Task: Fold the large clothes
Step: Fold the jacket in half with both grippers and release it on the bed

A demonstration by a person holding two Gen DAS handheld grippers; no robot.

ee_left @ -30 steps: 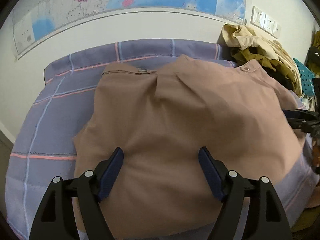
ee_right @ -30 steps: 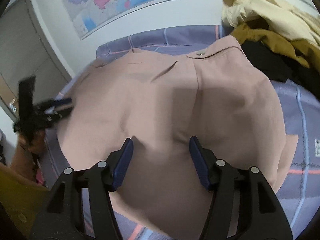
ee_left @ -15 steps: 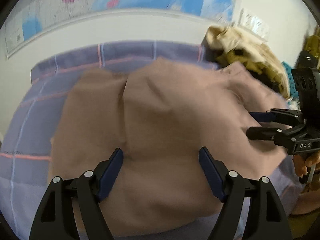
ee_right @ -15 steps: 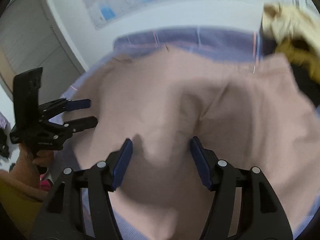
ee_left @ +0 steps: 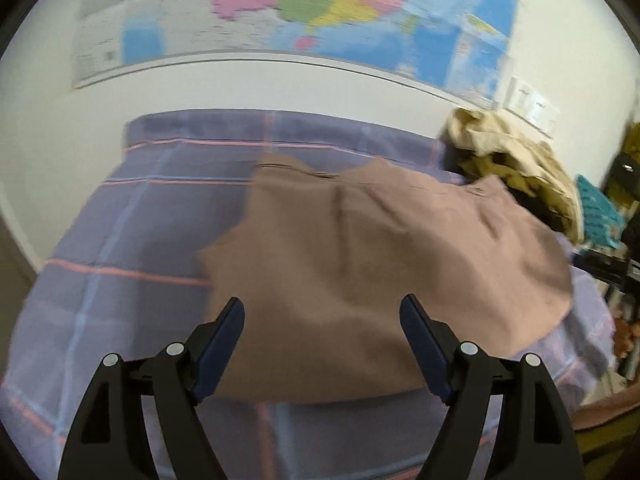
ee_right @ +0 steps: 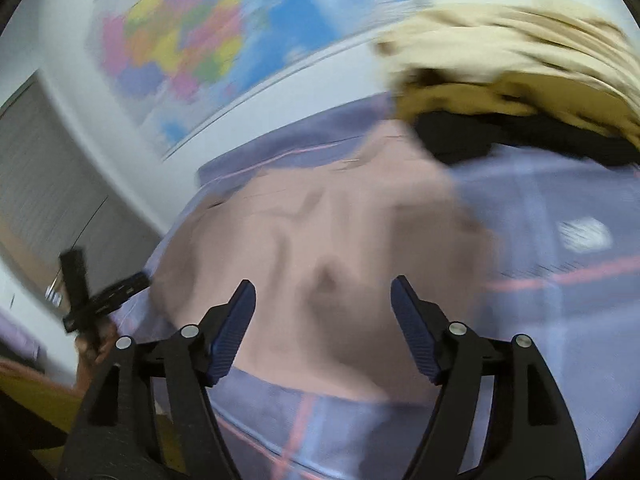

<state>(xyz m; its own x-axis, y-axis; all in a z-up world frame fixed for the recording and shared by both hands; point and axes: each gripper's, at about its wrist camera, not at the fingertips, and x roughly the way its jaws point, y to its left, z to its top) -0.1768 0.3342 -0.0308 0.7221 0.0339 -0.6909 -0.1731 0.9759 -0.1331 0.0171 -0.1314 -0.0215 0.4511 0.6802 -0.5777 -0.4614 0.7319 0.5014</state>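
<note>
A dusty-pink garment [ee_left: 380, 240] lies spread on the lilac checked bed sheet [ee_left: 120, 240], its waistband towards the wall. My left gripper [ee_left: 320, 304] hovers over the garment's near edge. Its jaws are opening and nothing is between the blue pads [ee_left: 224, 340]. In the right wrist view the same garment [ee_right: 320, 220] is blurred below my right gripper [ee_right: 324, 284]. That gripper's jaws are opening too, with no cloth between them. The left gripper [ee_right: 132, 286] shows at the left of that view, held in a hand beside the garment's edge.
A heap of cream, mustard and black clothes [ee_left: 512, 152] sits on the bed's far right corner, next to the garment. A wall map [ee_left: 320, 12] hangs above the bed. A teal perforated item [ee_left: 596, 208] is at the right. A grey door [ee_right: 40, 180] stands to the left.
Both grippers have drawn back and risen from the garment, so more of the sheet shows. The right jaws stand wider. The garment lies lower and flatter on the bed.
</note>
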